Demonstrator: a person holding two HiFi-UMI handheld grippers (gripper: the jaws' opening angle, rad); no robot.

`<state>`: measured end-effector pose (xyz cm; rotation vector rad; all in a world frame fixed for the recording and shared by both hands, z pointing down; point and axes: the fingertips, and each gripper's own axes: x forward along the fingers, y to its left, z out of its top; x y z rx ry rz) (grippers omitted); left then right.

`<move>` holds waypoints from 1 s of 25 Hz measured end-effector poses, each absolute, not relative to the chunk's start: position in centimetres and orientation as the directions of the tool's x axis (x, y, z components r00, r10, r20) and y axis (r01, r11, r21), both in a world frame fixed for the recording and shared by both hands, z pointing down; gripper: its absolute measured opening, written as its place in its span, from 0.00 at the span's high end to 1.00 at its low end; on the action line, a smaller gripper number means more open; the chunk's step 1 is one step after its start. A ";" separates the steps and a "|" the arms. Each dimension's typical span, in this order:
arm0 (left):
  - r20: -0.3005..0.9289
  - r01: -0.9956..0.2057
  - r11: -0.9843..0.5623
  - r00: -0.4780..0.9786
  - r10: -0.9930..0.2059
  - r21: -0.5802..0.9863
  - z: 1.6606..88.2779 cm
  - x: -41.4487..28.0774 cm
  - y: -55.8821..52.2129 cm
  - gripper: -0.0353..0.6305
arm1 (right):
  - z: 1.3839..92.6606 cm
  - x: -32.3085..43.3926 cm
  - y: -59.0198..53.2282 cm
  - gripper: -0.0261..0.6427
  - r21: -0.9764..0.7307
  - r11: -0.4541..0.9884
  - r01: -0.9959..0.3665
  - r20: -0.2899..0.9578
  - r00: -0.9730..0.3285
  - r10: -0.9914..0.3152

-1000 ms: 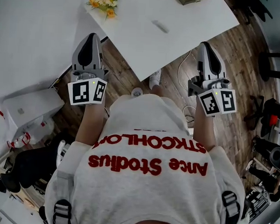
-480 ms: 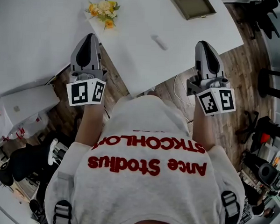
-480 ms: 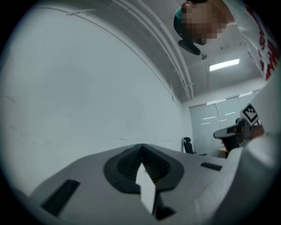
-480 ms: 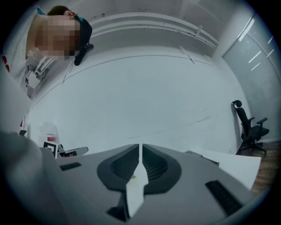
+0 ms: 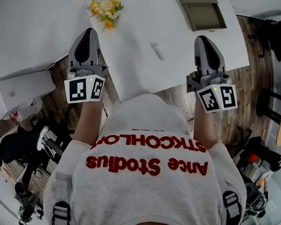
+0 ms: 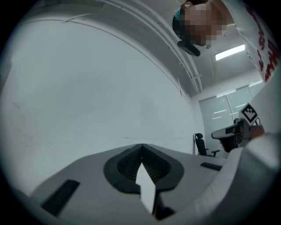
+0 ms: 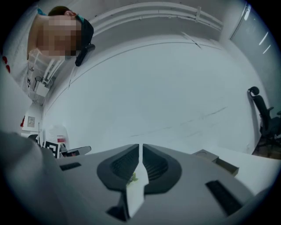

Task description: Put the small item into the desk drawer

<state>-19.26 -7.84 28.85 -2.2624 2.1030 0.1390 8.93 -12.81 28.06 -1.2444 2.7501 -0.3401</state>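
Looks like the approach step: left gripper and right gripper are hovering at the white desk edge, both pinched shut and holding nothing. The small white item is lying on the desk between them, well short of the desk drawer. Next, I'd guess one claw needs opening over the item.

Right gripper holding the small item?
No, the small white item lies on the desk, clear of the shut right gripper.

Ahead of the jaws the desk looked smooth, matt white. Left gripper and right gripper wore matt grey plastic, pads ribbed black; right of them the floor showed wood grain.
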 end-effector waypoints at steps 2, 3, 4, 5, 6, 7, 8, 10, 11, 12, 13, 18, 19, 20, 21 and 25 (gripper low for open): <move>-0.093 -0.999 -0.044 0.043 -0.995 0.014 28.8 -19.2 -7.9 0.94 | 28.2 8.6 -13.8 0.93 -0.255 0.666 -0.701 -0.006 -0.687 -0.726; -0.091 -0.999 -0.031 0.030 -0.995 0.009 28.8 -19.3 -7.9 0.94 | 28.3 8.3 -14.1 0.93 -0.259 0.678 -0.688 -0.008 -0.700 -0.714; -0.089 -1.000 -0.018 0.018 -0.996 0.004 28.7 -19.3 -7.8 0.94 | 28.3 8.1 -14.4 0.92 -0.261 0.690 -0.676 -0.009 -0.712 -0.702; -0.086 -1.000 -0.008 0.008 -0.996 -0.001 28.6 -19.3 -7.8 0.94 | 28.4 8.0 -14.8 0.92 -0.261 0.699 -0.665 -0.009 -0.723 -0.691; -0.084 -1.000 0.000 0.000 -0.996 -0.004 28.6 -19.2 -7.9 0.94 | 28.4 7.9 -15.2 0.92 -0.262 0.708 -0.656 -0.009 -0.732 -0.682; -0.082 -1.000 0.006 -0.005 -0.997 -0.007 28.5 -19.2 -7.9 0.94 | 28.4 7.8 -15.6 0.92 -0.264 0.714 -0.648 -0.009 -0.739 -0.674; -0.080 -1.000 0.011 -0.010 -0.997 -0.010 28.4 -19.2 -8.0 0.94 | 28.4 7.7 -15.9 0.92 -0.267 0.719 -0.642 -0.010 -0.744 -0.668; -0.078 -1.000 0.017 -0.016 -0.997 -0.013 28.3 -19.1 -8.3 0.94 | 28.4 7.6 -16.2 0.92 -0.273 0.724 -0.634 -0.011 -0.750 -0.661; -0.076 -1.000 0.019 -0.018 -0.997 -0.013 28.3 -19.1 -8.4 0.94 | 28.5 7.5 -16.2 0.92 -0.275 0.724 -0.632 -0.009 -0.752 -0.659; -0.074 -1.000 0.018 -0.017 -0.997 -0.011 28.4 -19.1 -8.5 0.94 | 28.6 7.4 -16.2 0.92 -0.278 0.724 -0.632 -0.006 -0.752 -0.659; -0.071 -1.000 0.015 -0.014 -0.997 -0.009 28.5 -19.1 -8.7 0.94 | 28.8 7.4 -16.1 0.92 -0.281 0.722 -0.633 -0.001 -0.752 -0.659; -0.058 -0.999 -0.041 0.041 -0.997 -0.002 29.3 -18.2 -9.9 0.94 | 30.4 7.8 -15.6 0.89 -0.301 0.687 -0.661 0.039 -0.729 -0.684; -0.055 -0.998 -0.057 0.057 -0.997 0.000 29.5 -17.9 -10.3 0.94 | 30.7 8.0 -15.5 0.88 -0.311 0.676 -0.668 0.047 -0.721 -0.691; -0.053 -0.997 -0.073 0.073 -0.996 0.003 29.6 -17.6 -10.7 0.94 | 30.8 8.2 -15.3 0.88 -0.322 0.664 -0.674 0.054 -0.714 -0.698; -0.052 -0.996 -0.089 0.088 -0.995 0.005 29.7 -17.4 -11.1 0.94 | 30.9 8.3 -15.1 0.88 -0.332 0.652 -0.681 0.060 -0.705 -0.706; -0.050 -0.989 -0.144 0.143 -0.988 0.021 30.0 -16.6 -12.7 0.94 | 31.4 8.4 -14.5 0.87 -0.330 0.617 -0.715 0.089 -0.674 -0.733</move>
